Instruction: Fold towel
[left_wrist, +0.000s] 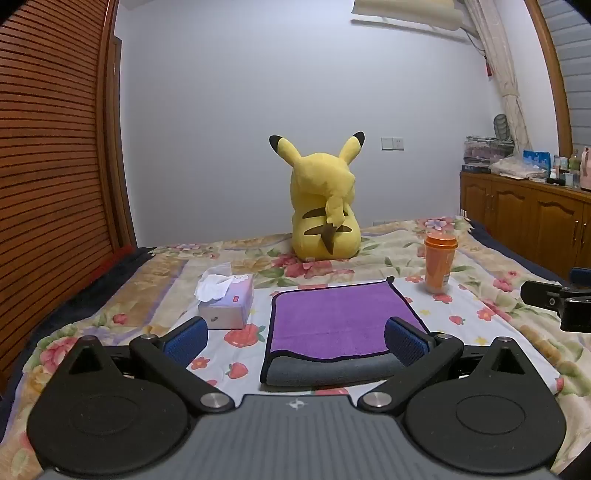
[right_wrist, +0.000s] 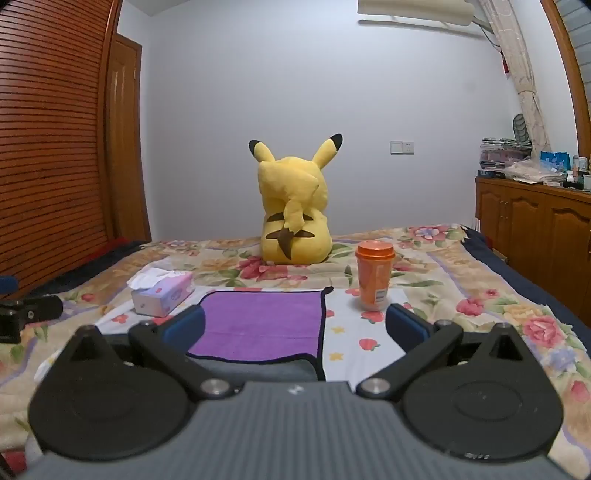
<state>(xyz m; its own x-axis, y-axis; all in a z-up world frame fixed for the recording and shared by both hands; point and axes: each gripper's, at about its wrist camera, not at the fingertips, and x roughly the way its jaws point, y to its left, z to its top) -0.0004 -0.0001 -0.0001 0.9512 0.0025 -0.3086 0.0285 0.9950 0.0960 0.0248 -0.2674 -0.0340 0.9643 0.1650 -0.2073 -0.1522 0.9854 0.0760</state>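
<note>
Towel (left_wrist: 334, 325) lies flat on the bed (left_wrist: 498, 314), centre of the floral cover, between the tissue box (left_wrist: 227, 302) and the orange cup (left_wrist: 439, 266); purple face up, black trim, a grey layer showing along the near edge, so I judge at least one fold already made; upper layer sits a little short of the grey one at the near edge, not flush; whether a further fold is wanted I cannot say from the task line alone; if so, it is not yet begun.

My left gripper (left_wrist: 295, 341) hovers just short of the towel's near edge, fingers (left_wrist: 186, 341) spread wide, nothing between them; my right gripper (right_wrist: 295, 330) hangs near the towel's right near corner, fingers (right_wrist: 406, 326) likewise wide apart and empty; neither touches the cloth as far as I can see.

Writing: tissue box carries a small red label patch and faint print, too blurred to read; cup has a white label low on its side in the right wrist view, text illegible; small cross-shaped mark on each gripper body, no words.

Beyond: yellow plush (left_wrist: 323, 206) seated with its back to me at the far side of the bed; wooden cabinet (left_wrist: 524, 214) at right, cluttered top.
</note>
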